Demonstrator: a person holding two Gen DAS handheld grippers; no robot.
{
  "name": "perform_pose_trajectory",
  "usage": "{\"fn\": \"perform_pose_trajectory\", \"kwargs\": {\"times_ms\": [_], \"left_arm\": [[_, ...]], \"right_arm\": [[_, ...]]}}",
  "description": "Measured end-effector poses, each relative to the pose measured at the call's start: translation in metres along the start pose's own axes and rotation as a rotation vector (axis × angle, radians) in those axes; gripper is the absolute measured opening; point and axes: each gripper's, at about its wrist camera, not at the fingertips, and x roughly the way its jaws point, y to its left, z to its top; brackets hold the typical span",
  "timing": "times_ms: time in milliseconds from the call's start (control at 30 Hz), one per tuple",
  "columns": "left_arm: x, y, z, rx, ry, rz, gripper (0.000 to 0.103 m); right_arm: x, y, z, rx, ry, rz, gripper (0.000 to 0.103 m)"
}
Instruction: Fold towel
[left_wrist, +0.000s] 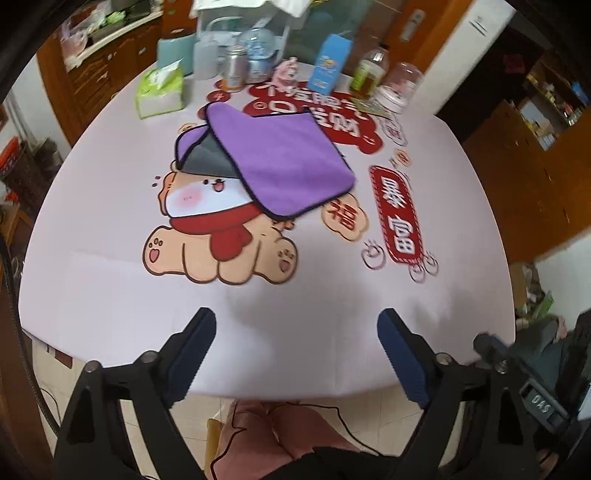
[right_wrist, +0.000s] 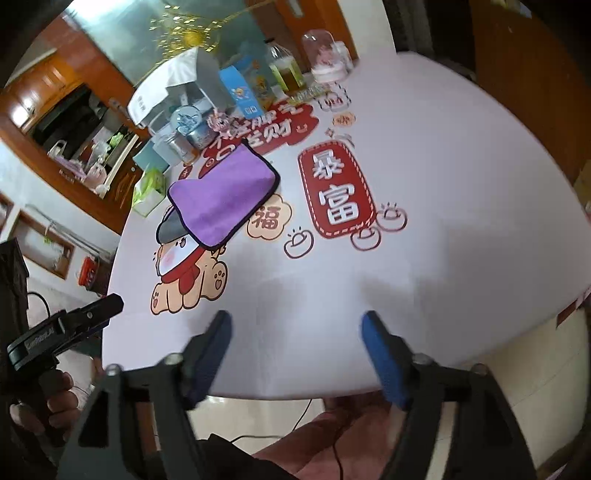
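A purple towel (left_wrist: 284, 162) with dark piping and a grey underside lies on a pale pink tablecloth (left_wrist: 110, 295) printed with a tan cartoon animal (left_wrist: 218, 236) in a red scarf and red panels of white characters. The gripper pads (left_wrist: 190, 354) look dark blue, though blurred. A green-and-white tissue pack (left_wrist: 160, 92) sits behind.

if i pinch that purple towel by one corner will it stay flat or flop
The purple towel will probably flop: it already lies folded over itself, its grey underside showing, so it looks limp. It likely weighs little, being thin cloth with a low profile on the table. A push may bunch it rather than slide it whole.
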Motion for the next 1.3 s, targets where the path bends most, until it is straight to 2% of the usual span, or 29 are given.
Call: {"fn": "perform_pose_trajectory", "kwargs": {"times_ms": [133, 267, 433, 500, 900, 1300], "left_arm": [[-0.018, -0.022, -0.010, 0.045, -0.051, 0.054, 0.098], [-0.037, -0.041, -0.017, 0.097, -0.107, 0.074, 0.101], [-0.051, -0.059, -0.016, 0.154, -0.182, 0.099, 0.101], [-0.054, -0.062, -0.015, 0.158, -0.193, 0.109, 0.101], [-0.066, -0.065, -0.019, 0.132, -0.301, 0.168, 0.101], [-0.071, -0.071, -0.014, 0.158, -0.348, 0.207, 0.101]], "right_arm": [[-0.022, 0.006, 0.000, -0.031, -0.024, 0.003, 0.094], [-0.044, 0.019, 0.000, -0.063, -0.056, 0.009, 0.096], [-0.073, 0.035, -0.001, -0.113, -0.164, -0.017, 0.103], [-0.080, 0.039, -0.003, -0.130, -0.206, -0.040, 0.103], [-0.086, 0.054, -0.006, -0.207, -0.277, -0.099, 0.103], [-0.085, 0.056, -0.002, -0.217, -0.284, -0.100, 0.103]]}}
